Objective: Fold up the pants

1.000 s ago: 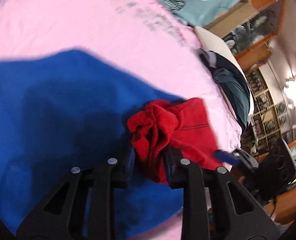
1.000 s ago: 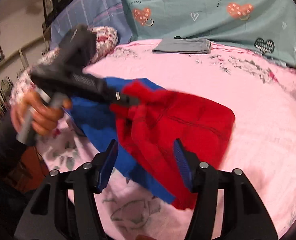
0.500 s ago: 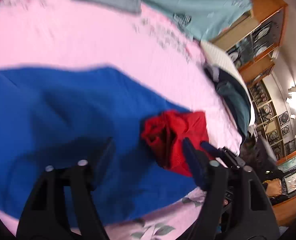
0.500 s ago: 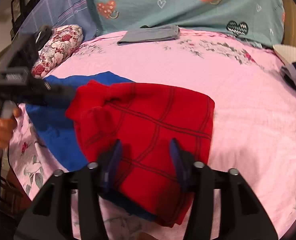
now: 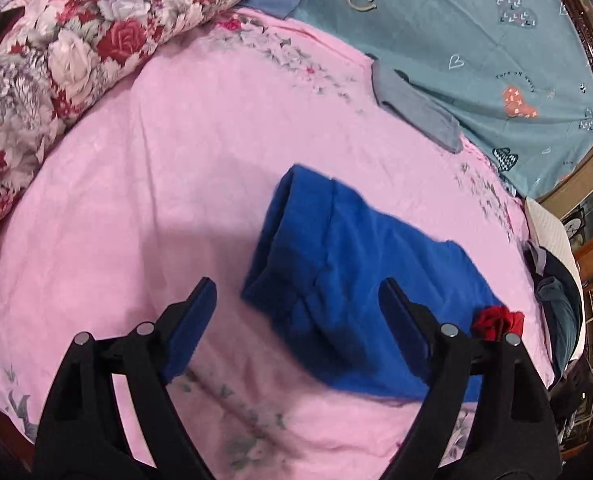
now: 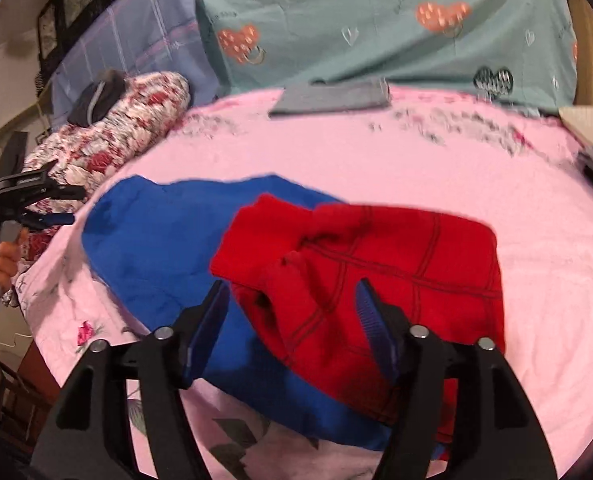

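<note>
You've let go: left gripper and right gripper gape empty, red-and-blue fleece pants lying folded over.

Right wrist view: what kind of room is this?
Most likely a bedroom: clothes lie on a bed with a pink floral sheet, a rolled rose-print quilt beside it, and a teal heart-print cover at the back.

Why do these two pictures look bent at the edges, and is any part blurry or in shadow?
Both views are fisheye, so the pink bedsheet curves and the corners go black. In the left wrist view a shadow darkens the blue pants near the fingers. In the right wrist view the sheet's floral print is smeared by blur, and the red garment has soft edges.
</note>
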